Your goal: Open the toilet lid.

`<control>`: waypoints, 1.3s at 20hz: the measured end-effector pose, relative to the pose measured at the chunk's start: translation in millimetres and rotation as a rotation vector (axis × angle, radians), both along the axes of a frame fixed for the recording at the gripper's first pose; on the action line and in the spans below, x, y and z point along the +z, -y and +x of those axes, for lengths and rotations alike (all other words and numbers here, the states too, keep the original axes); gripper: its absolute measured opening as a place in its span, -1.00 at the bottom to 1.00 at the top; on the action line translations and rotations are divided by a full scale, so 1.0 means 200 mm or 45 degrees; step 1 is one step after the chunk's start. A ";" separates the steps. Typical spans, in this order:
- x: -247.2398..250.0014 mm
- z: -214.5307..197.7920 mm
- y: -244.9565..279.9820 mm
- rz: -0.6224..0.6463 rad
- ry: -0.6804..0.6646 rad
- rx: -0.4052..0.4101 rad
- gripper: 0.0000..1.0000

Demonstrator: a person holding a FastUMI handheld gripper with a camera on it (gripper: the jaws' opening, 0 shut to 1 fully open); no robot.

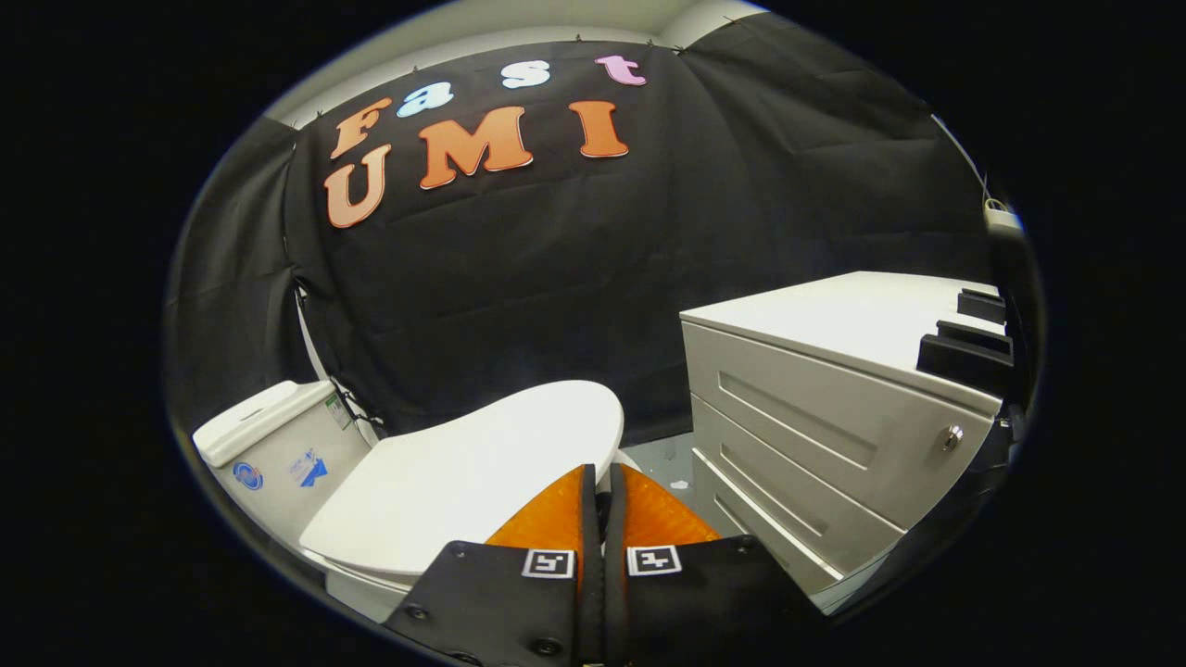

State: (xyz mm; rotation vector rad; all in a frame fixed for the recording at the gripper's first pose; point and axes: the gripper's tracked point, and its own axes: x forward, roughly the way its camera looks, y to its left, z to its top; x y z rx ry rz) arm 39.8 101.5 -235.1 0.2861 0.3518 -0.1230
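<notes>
A white toilet stands low ahead of me, its lid lying flat and closed over the bowl. The tank rises at the lid's far left end, against the black cloth wall. My gripper hovers over the near right edge of the lid, its two fingers pressed together with nothing between them. The fingertips overlap the lid's rim; whether they touch it I cannot tell.
A white drawer cabinet with a round lock stands close on the right of the toilet. Black blocks rest on its top at the far right. A narrow strip of grey floor separates cabinet and toilet.
</notes>
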 end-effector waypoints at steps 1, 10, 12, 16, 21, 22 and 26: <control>0.07 0.02 -0.02 -0.004 0.026 0.002 -0.86; 0.60 0.16 -0.25 0.283 0.291 -0.023 -0.86; 0.63 0.17 -0.27 0.316 0.310 0.002 -0.86; 0.25 0.11 -0.08 0.004 0.120 -0.015 -0.85; -0.10 0.01 0.01 -0.059 0.001 0.001 -0.85; -0.14 0.00 0.03 -0.081 -0.011 0.010 -0.85; -0.13 0.00 0.02 -0.102 -0.001 -0.004 -0.85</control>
